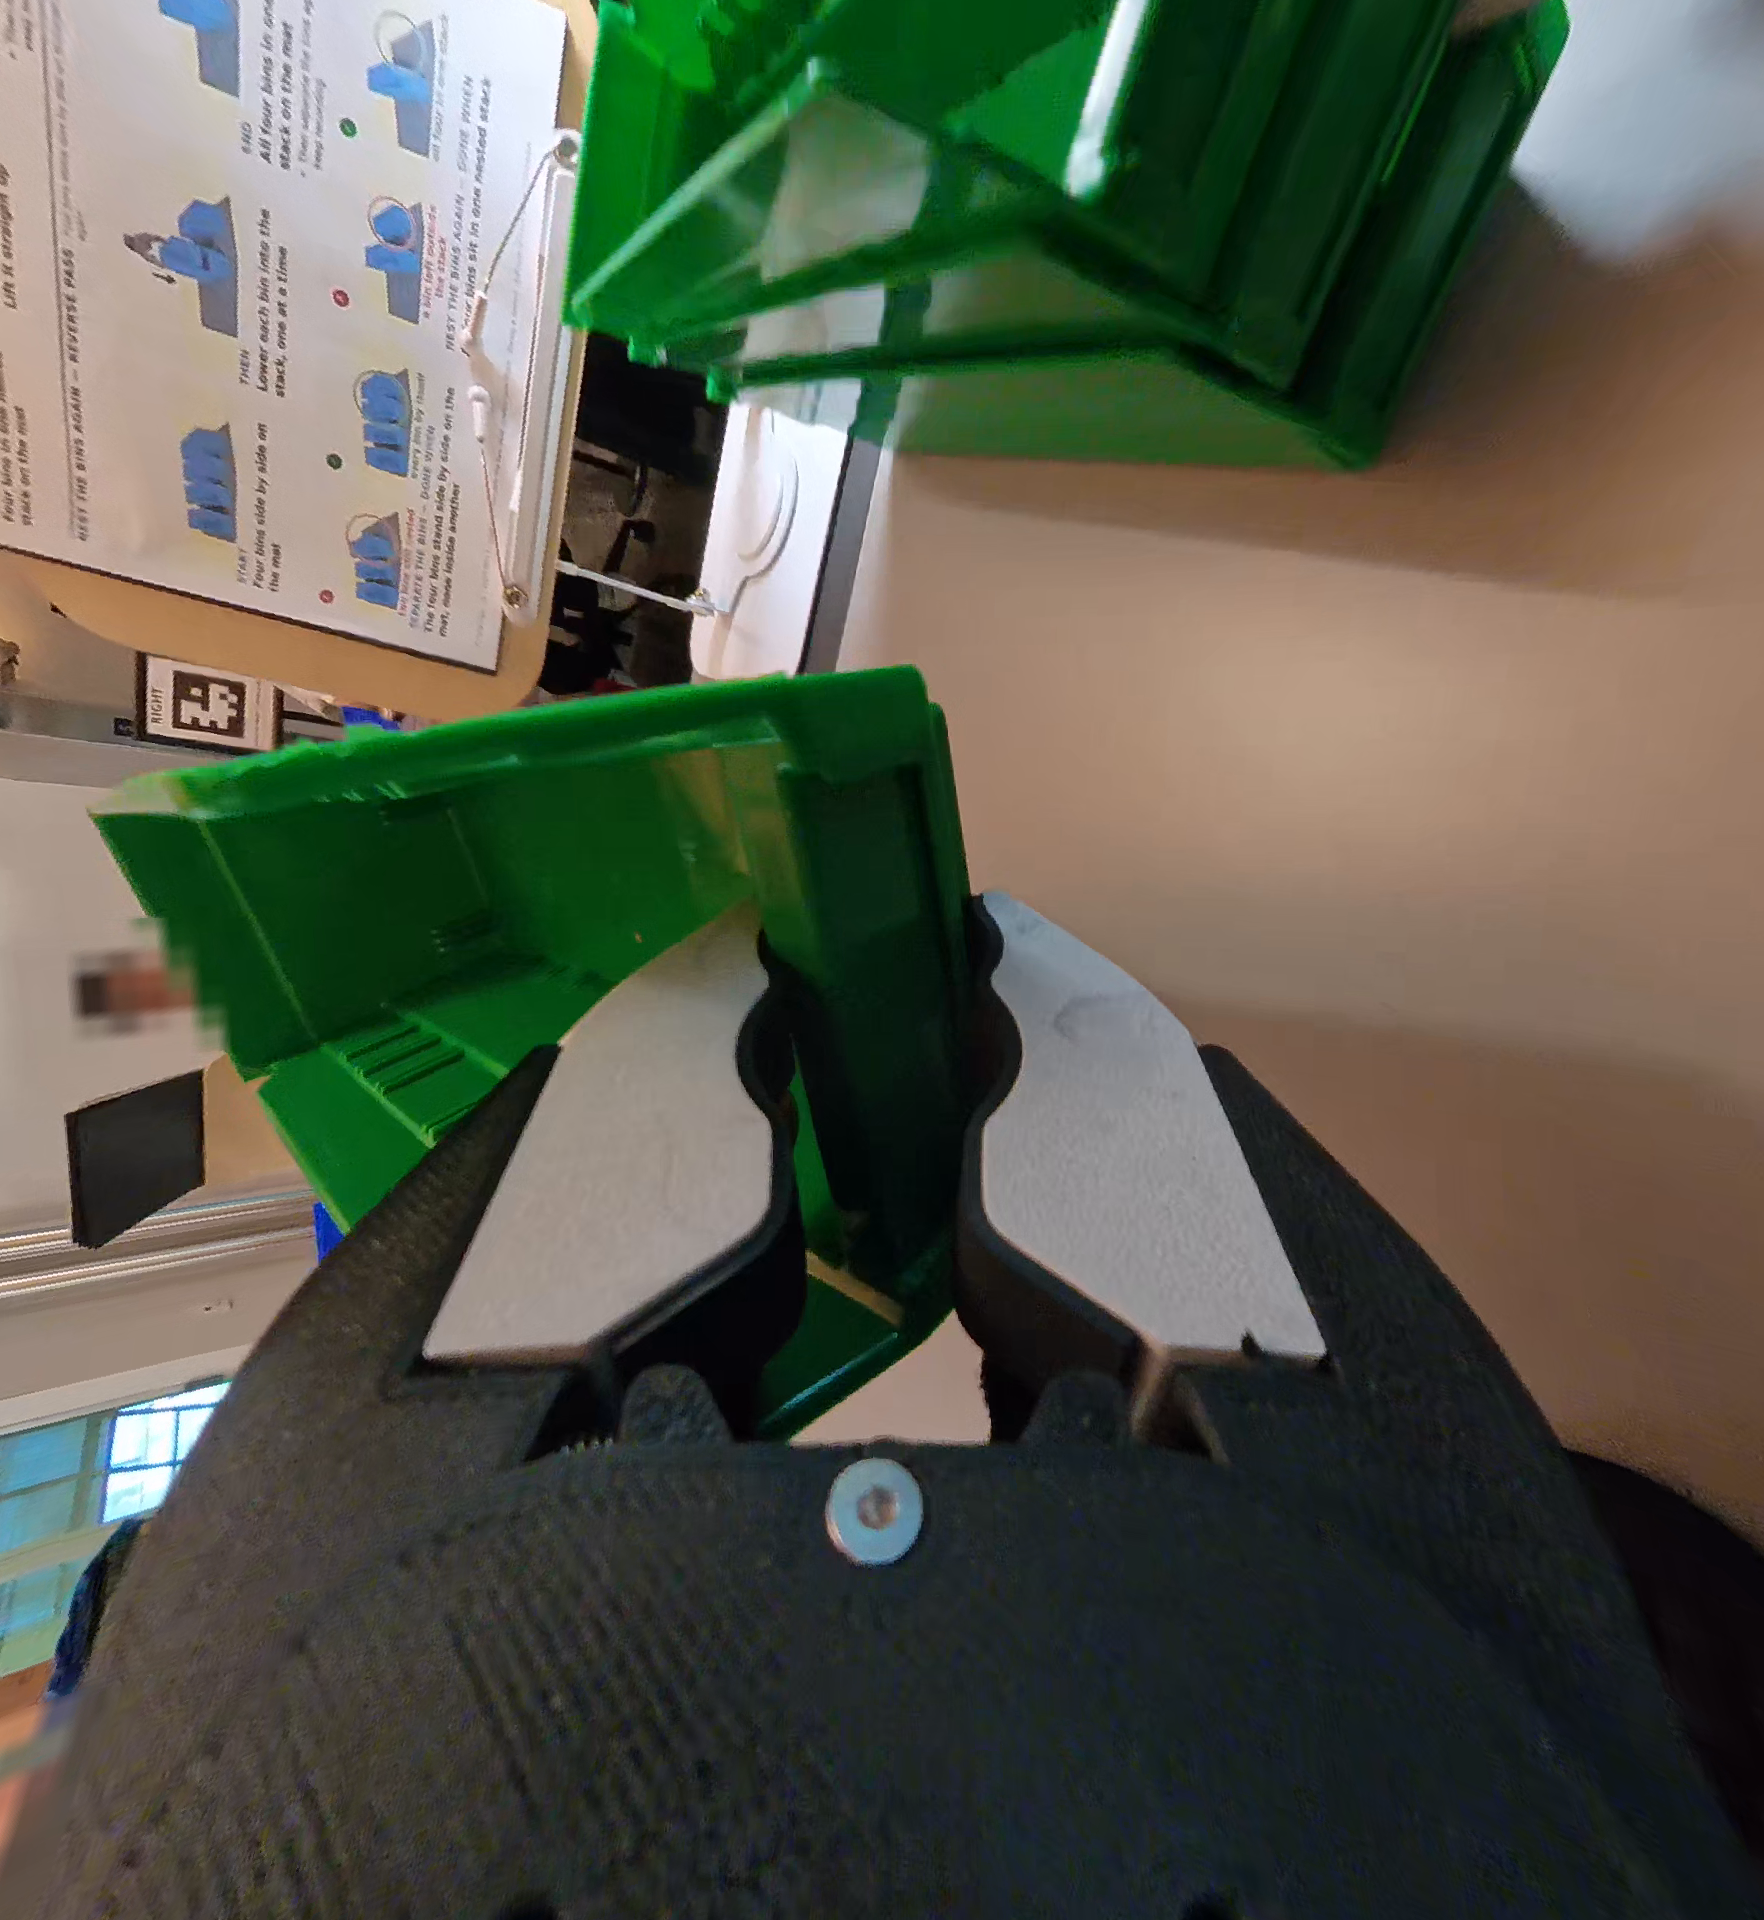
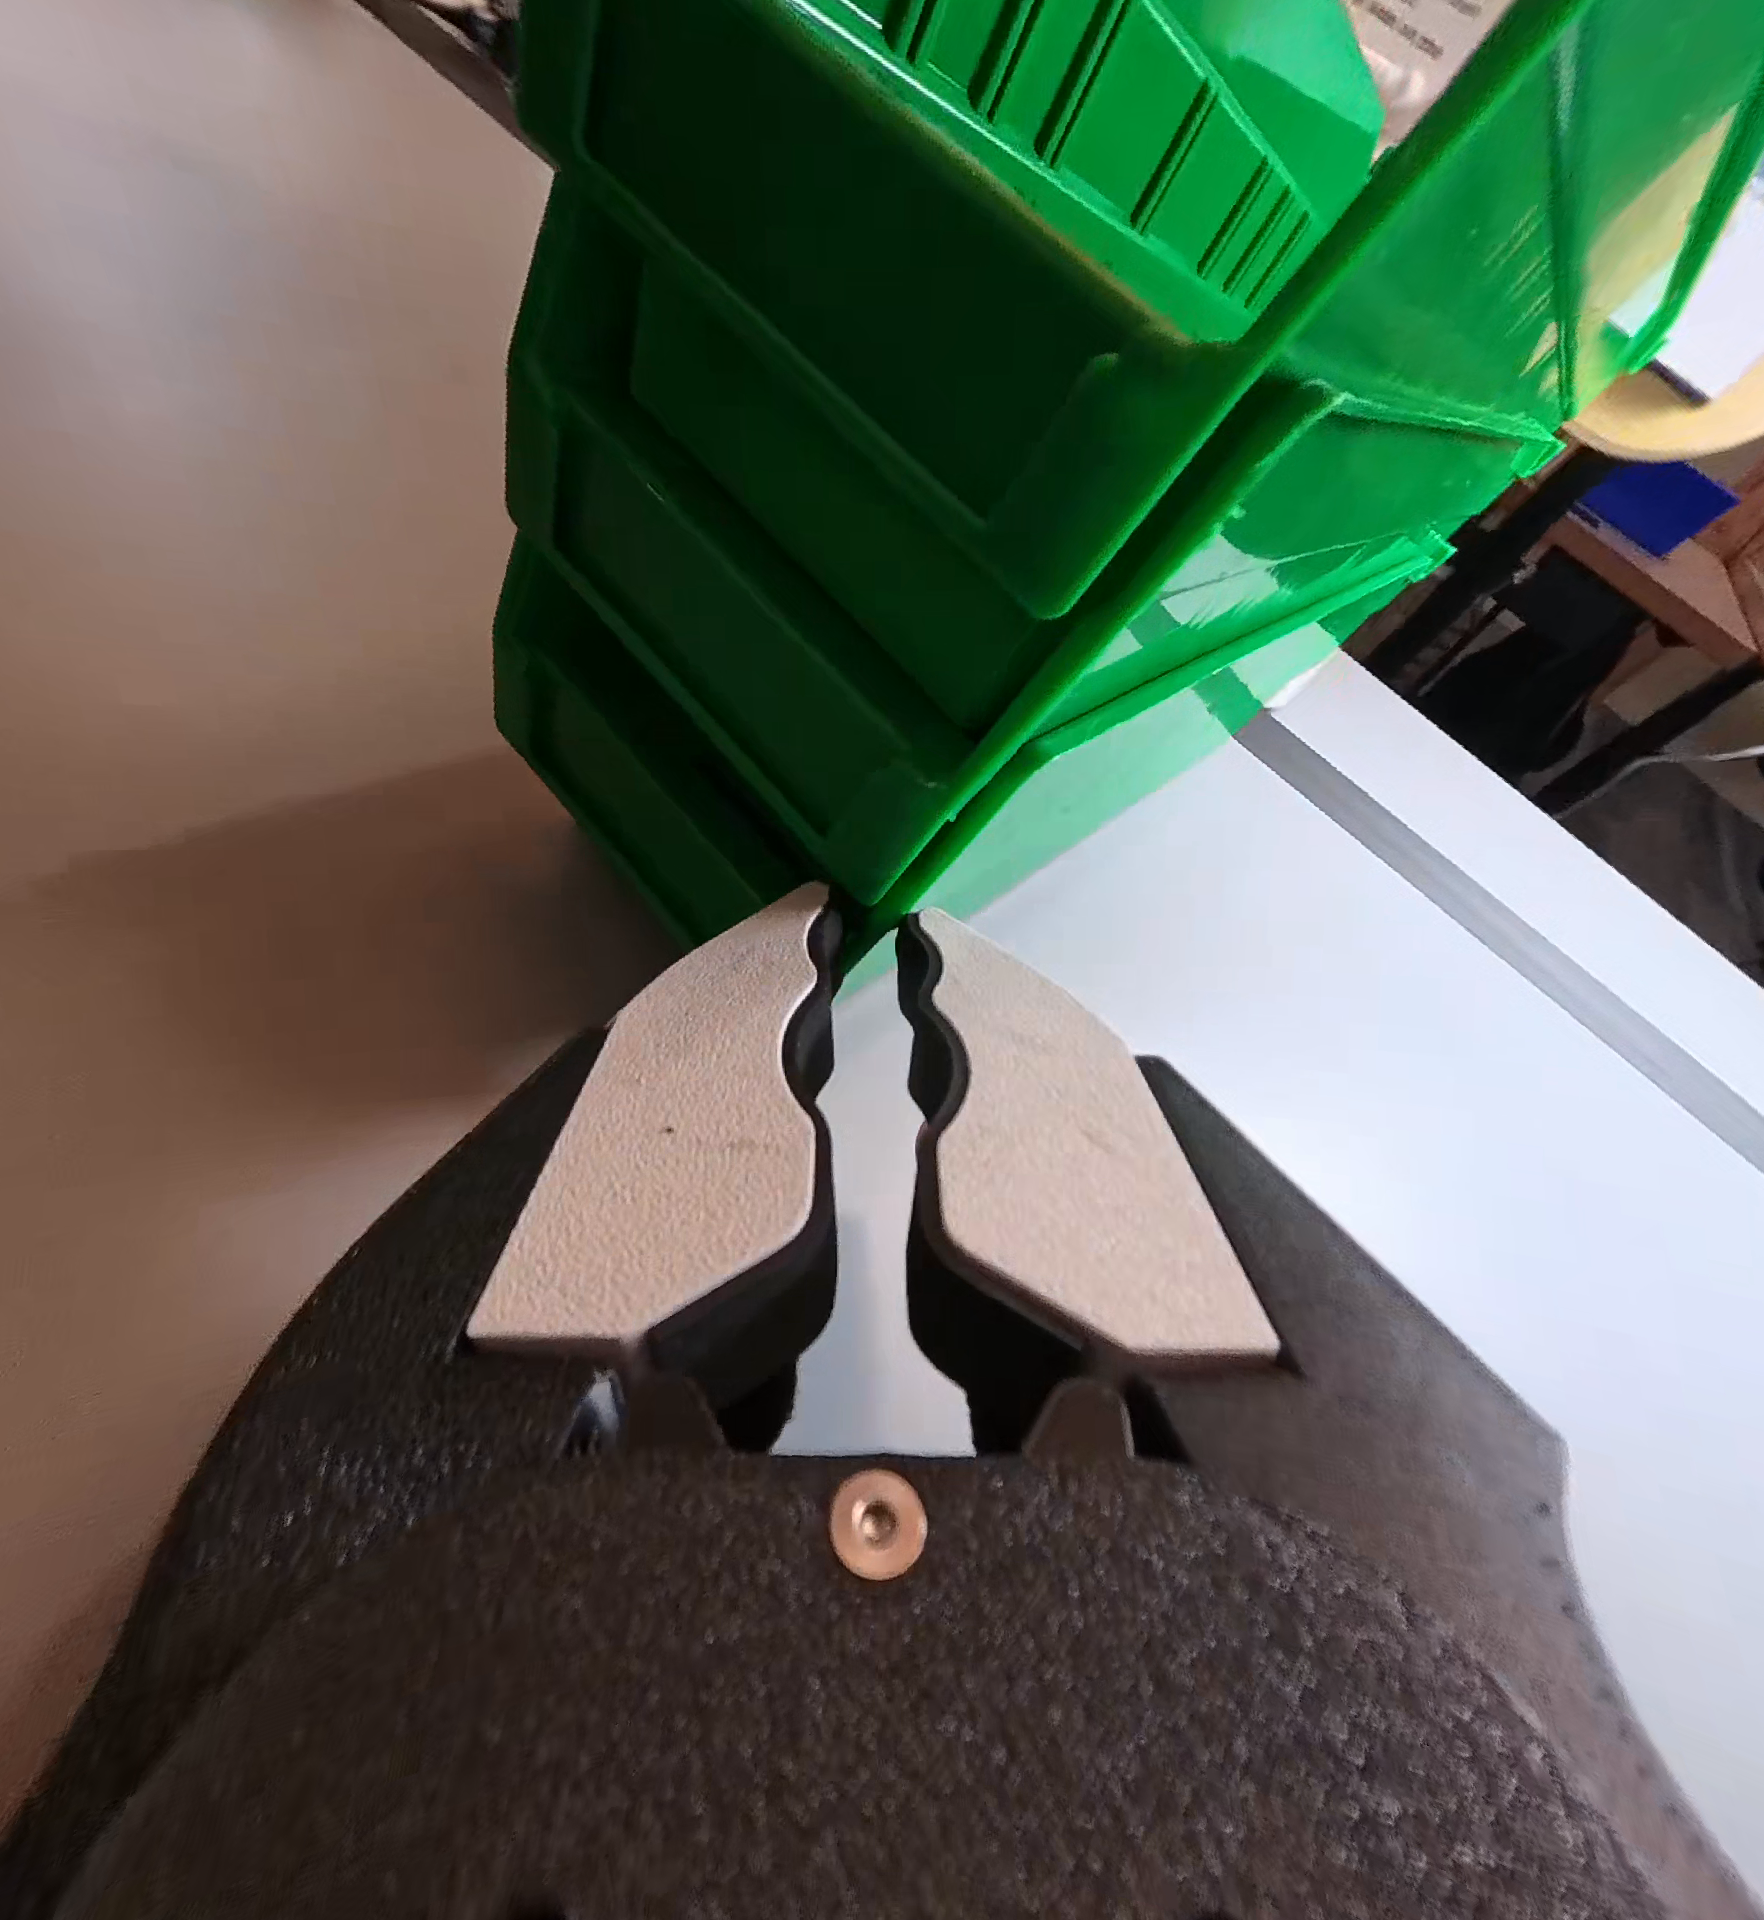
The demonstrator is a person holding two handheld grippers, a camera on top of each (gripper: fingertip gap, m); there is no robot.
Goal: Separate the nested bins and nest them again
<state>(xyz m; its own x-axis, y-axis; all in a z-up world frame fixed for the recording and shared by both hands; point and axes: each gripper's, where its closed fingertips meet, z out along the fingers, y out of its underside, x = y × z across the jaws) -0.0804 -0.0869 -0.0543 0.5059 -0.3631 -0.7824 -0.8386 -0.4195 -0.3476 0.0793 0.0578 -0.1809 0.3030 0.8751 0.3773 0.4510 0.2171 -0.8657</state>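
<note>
Green bin (image 1: 545,914) clamped; three (image 2: 805,499) nested.

four green bins: one single bin (image 1: 504,914) apart, three in a nested stack (image 2: 753,499); two grippers, one clipboard (image 1: 535,416).

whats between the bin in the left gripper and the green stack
Nothing: in the left wrist view only bare tan mat separates the held bin from the nested stack.
</note>
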